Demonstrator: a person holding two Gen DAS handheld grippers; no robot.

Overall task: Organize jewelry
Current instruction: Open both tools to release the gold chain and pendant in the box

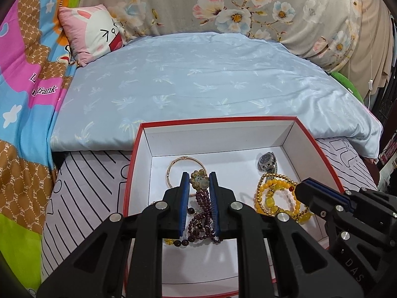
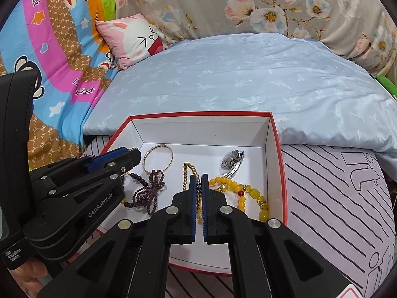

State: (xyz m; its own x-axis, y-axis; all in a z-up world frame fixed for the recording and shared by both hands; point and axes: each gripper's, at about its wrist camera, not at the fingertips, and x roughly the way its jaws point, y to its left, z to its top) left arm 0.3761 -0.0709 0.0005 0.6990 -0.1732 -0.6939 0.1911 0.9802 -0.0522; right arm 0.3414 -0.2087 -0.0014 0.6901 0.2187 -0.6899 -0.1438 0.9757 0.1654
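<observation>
1. Claw states first: the left claw (image 1: 198, 181) is standing partly spread over the purple bead strand (image 1: 202, 219), its 2 blue pads flanking the beads with a gap on each side, so it is bracketing them and not yet pinching. The right claw (image 2: 199, 181) is drawn nearly together on the small gold bead chain (image 2: 188, 173), which is running up between its pads; it looks clenched on that chain.
2. Both are working inside the red-rimmed box (image 1: 135, 164), which is sitting on a striped lilac cushion (image 1: 84, 173) on the bed, in front of the pale blue quilt (image 1: 198, 79).
3. The purple strand is lying directly ahead of and under the left claw, its long axis running along the fingers and toward the camera, so I judge a plain squeeze would catch it.
4. The thin gold bangle (image 1: 173, 164) is lying just beyond the left claw, touching the strand's far end.
5. The yellow bead bracelets (image 1: 270, 196) are lying to the right, nearer the right claw.
6. The steel watch (image 1: 266, 161) is resting in the far right corner area.
</observation>
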